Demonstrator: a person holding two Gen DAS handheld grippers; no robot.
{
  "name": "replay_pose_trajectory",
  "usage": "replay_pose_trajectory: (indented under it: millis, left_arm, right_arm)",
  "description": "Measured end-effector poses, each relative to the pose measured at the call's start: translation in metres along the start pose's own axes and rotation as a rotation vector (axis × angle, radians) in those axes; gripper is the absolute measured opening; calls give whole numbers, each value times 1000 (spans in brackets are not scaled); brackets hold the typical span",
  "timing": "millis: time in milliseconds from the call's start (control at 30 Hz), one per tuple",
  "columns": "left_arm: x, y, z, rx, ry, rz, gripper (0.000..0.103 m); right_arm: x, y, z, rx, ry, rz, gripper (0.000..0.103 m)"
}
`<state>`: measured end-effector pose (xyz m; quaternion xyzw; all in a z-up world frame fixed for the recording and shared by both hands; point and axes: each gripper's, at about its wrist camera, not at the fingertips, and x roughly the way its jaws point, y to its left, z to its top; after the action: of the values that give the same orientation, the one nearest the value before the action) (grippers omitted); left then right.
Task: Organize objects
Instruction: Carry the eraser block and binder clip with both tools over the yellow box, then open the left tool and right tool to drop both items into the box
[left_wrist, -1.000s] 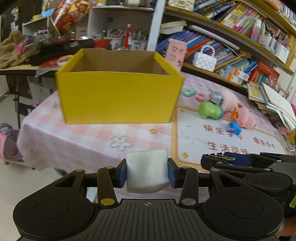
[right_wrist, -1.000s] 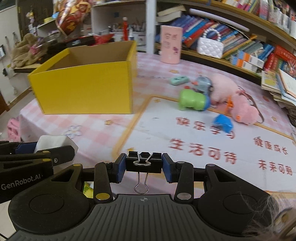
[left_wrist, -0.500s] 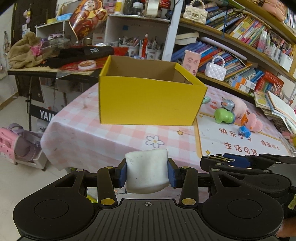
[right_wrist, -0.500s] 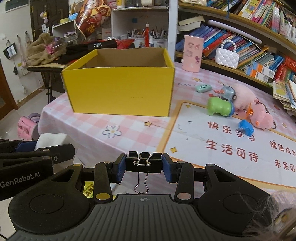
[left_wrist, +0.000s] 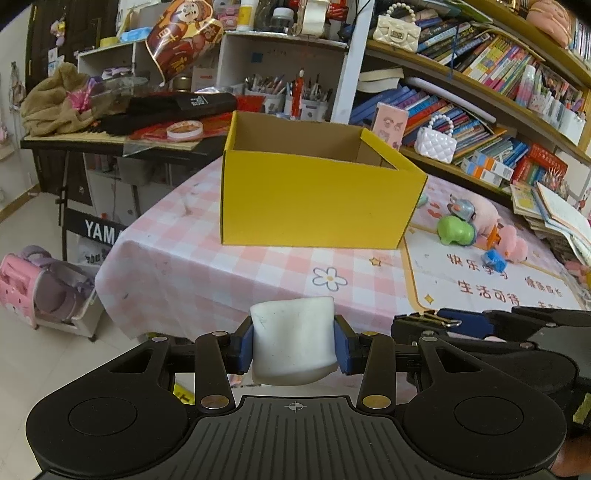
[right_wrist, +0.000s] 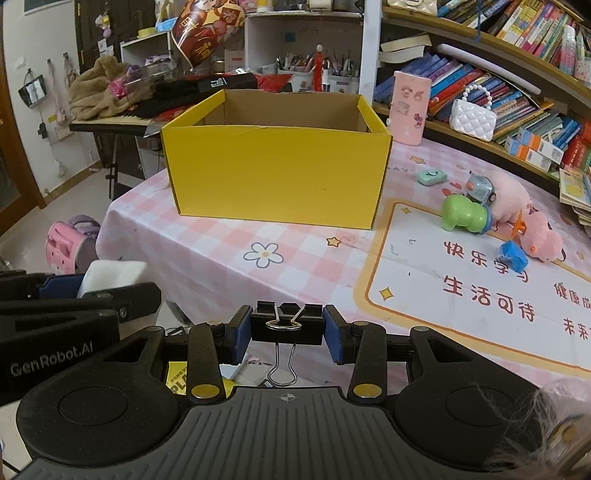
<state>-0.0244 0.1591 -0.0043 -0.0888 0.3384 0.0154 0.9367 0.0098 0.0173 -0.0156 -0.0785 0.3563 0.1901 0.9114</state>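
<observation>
My left gripper (left_wrist: 293, 341) is shut on a white eraser block (left_wrist: 293, 338), squeezed between its blue pads. The right gripper (right_wrist: 286, 326) is shut on a black binder clip (right_wrist: 285, 326) whose wire handles hang down. Both are held off the near edge of the table, side by side; the right gripper (left_wrist: 461, 321) shows at the right of the left wrist view, the left gripper (right_wrist: 74, 291) at the left of the right wrist view. An open yellow cardboard box (left_wrist: 314, 195) (right_wrist: 277, 173) stands on the pink checked tablecloth ahead; what I see of its inside looks empty.
Right of the box lie a green toy (right_wrist: 463, 214), a grey-blue toy (right_wrist: 480, 188), pink plush pigs (right_wrist: 541, 240), a small blue toy (right_wrist: 513, 256) and a mint eraser (right_wrist: 430, 177) by a white printed mat (right_wrist: 480, 288). Bookshelves (left_wrist: 480, 110) line the back; a keyboard stand (left_wrist: 92, 147) and pink bag (left_wrist: 22, 280) are left.
Both grippers have pulled back from the table with their loads still gripped; the yellow box and toys now look smaller and farther, and the floor beside the table has come into view.
</observation>
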Motion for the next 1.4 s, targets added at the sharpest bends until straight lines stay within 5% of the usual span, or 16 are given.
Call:
replay_pose_trajectory:
  millis: [267,500,700,1400]
  left_arm:
    - [0,-7,25,32,-96,-13,40]
    - [13,-7,91,18,-239,-25,40]
    - [50,-10,132,17,-280,15,40]
    - [162,-15,138,38,-19,117,41]
  right_arm:
    - [2,-9,25,15,-87,-13,38]
    - [18,-34,99,93,-224,-11,38]
    - [48,-54,151,62,-276,-11,38]
    - [194,-43,202,-296,106,115,38]
